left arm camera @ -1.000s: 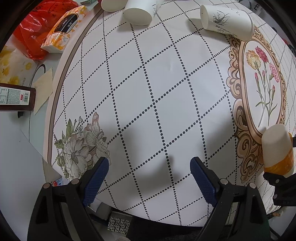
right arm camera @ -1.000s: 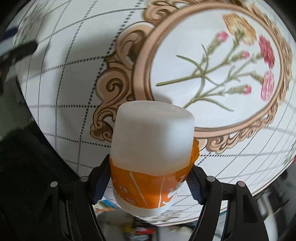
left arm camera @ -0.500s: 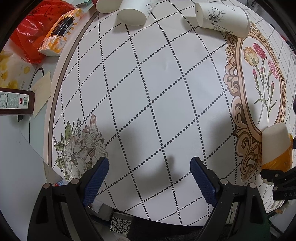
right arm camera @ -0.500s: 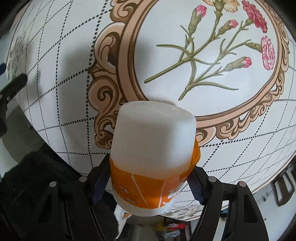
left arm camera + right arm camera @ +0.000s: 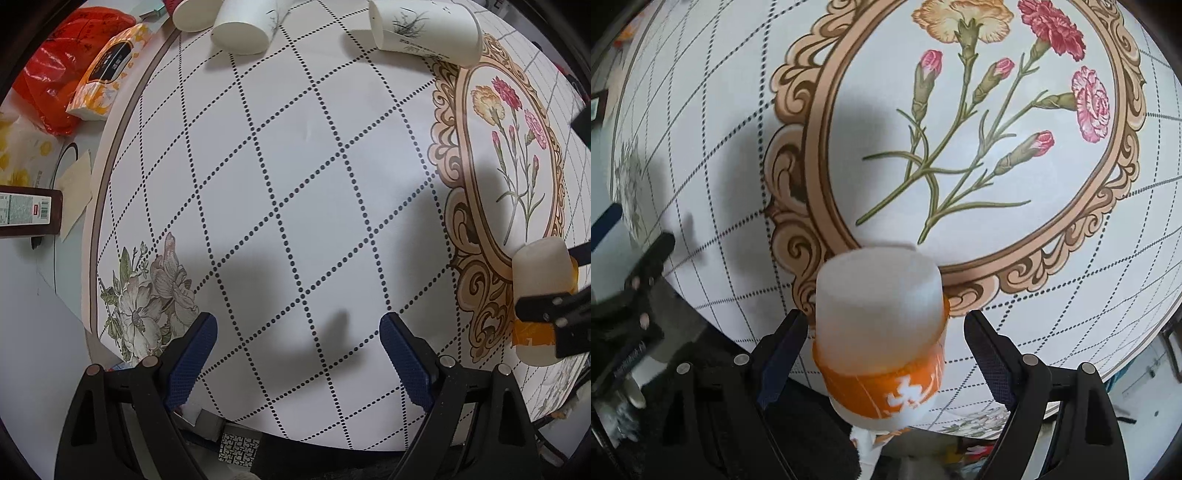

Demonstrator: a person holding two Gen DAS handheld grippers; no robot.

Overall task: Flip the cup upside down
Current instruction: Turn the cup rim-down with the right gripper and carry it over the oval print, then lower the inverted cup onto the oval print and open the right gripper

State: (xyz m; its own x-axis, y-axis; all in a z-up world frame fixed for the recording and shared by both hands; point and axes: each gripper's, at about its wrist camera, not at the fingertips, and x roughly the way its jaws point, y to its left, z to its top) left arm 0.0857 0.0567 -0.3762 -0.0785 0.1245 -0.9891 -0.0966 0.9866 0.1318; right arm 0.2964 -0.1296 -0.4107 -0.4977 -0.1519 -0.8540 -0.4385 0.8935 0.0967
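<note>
The white paper cup with an orange band [image 5: 879,325] stands base-up near the tablecloth [image 5: 295,184] edge, between the parted, non-touching fingers of the right gripper [image 5: 886,354]. It looks light, thin-walled and crushable, so a gentle hold at the band suits. The left gripper [image 5: 299,350] hangs wide open, holding nothing.

My cup [image 5: 879,317]: frosted matt plastic, glossy orange label band. Tool pads [image 5: 783,354]: textured blue rubber. Table [image 5: 295,166] cover: smooth printed vinyl.

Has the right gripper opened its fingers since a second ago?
Yes. The right gripper has opened: its fingers now stand clear of the orange-banded cup, which they pressed against earlier.
</note>
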